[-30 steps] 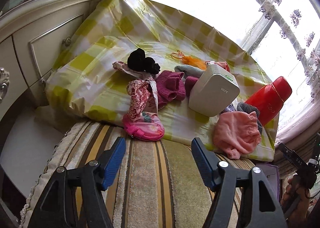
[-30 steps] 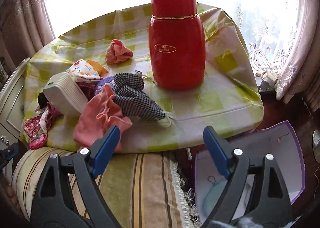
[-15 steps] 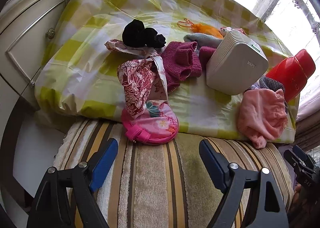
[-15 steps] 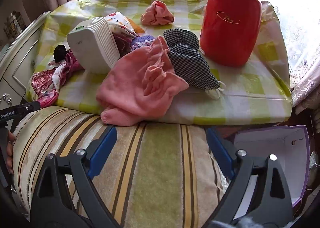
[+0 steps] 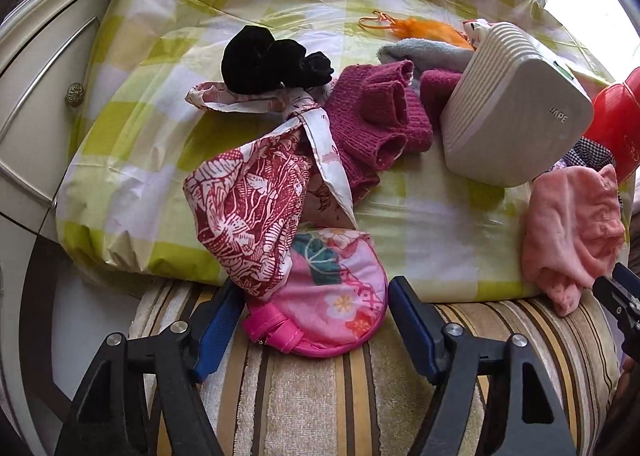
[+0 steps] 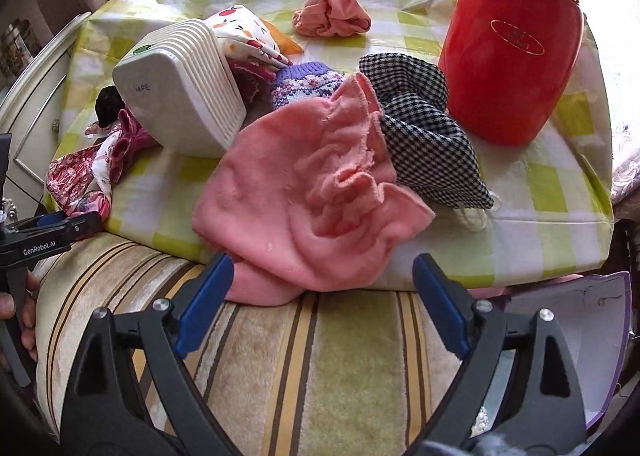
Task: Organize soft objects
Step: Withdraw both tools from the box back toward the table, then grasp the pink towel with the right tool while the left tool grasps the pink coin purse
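Note:
Soft things lie on a table with a yellow-checked cover (image 5: 168, 36). My left gripper (image 5: 316, 316) is open, its blue fingers on either side of a pink flowered pouch (image 5: 332, 296) that hangs over the table's front edge under a red-and-white patterned cloth (image 5: 248, 208). Behind lie a maroon knit piece (image 5: 376, 124) and a black scrunchie (image 5: 272, 60). My right gripper (image 6: 320, 288) is open, just in front of a pink fleece cloth (image 6: 304, 200) draped over the edge. A black-and-white checked cloth (image 6: 424, 128), a purple knit hat (image 6: 308, 84) and a small pink cloth (image 6: 332, 16) lie beyond.
A white ribbed box (image 6: 180, 96) stands mid-table, also in the left wrist view (image 5: 516, 112). A red flask (image 6: 516, 36) stands at the right. A striped cushion (image 6: 300, 356) lies under both grippers. A purple-rimmed bin (image 6: 592, 336) sits low right. A white cabinet (image 5: 36, 68) stands at the left.
Both grippers have moved forward and down toward the table's front edge. The left now straddles the pink pouch, the right has closed in on the pink fleece cloth. Both stay open.

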A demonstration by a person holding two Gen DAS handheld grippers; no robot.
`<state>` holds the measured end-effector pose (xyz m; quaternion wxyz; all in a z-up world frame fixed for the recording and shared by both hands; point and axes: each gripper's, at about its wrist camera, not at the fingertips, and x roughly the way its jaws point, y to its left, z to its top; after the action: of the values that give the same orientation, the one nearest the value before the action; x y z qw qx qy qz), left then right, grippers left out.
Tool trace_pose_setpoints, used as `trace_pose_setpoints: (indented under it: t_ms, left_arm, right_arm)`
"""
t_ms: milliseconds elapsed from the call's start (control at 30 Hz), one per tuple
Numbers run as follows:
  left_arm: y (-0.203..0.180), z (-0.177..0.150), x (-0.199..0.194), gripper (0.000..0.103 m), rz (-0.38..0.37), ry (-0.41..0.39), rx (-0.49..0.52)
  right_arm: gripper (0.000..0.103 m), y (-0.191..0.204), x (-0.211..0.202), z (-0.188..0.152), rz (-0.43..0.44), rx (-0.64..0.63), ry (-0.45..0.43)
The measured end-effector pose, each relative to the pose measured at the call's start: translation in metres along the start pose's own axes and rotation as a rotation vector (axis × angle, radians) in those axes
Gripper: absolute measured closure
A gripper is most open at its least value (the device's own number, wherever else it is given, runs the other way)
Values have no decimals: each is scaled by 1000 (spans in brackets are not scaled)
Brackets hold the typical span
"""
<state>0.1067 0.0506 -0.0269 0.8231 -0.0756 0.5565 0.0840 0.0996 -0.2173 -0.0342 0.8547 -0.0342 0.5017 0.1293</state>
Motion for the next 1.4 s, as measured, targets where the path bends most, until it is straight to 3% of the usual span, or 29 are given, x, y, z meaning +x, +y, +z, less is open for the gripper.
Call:
trace_pose_setpoints:
  t_ms: [233, 500, 700, 900, 1000, 1067, 1167, 1400]
  left_arm:
    - [-6, -5, -7, 30, -49, -38, 38]
    - [-25, -17, -27, 31, -221, -81, 98]
    - [-33, -26, -40, 31, -280, -123, 86]
    - [-35, -24, -37, 31, -286, -136, 77]
    - [-33, -24, -35, 31, -288, -132, 69]
    - [-34, -25, -35, 31, -284, -135, 71]
    - [-35, -26, -37, 31, -270, -145, 75]
    - [-37, -30, -46, 31, -236, -174, 76]
  right_arm:
    - [11, 2, 18, 10, 4, 19, 23]
    - [11, 12, 36, 21, 12, 22, 49]
    - [11, 27, 47, 32, 26, -3, 56]
    - [11, 48, 63, 36, 35, -68, 81]
    - [28, 53, 64, 32, 43, -95, 80]
    - [53, 54, 59, 29, 56, -103, 63]
    - [70, 51, 53, 24, 89, -107, 55]
    - [75, 46, 32, 9, 108, -90, 10]
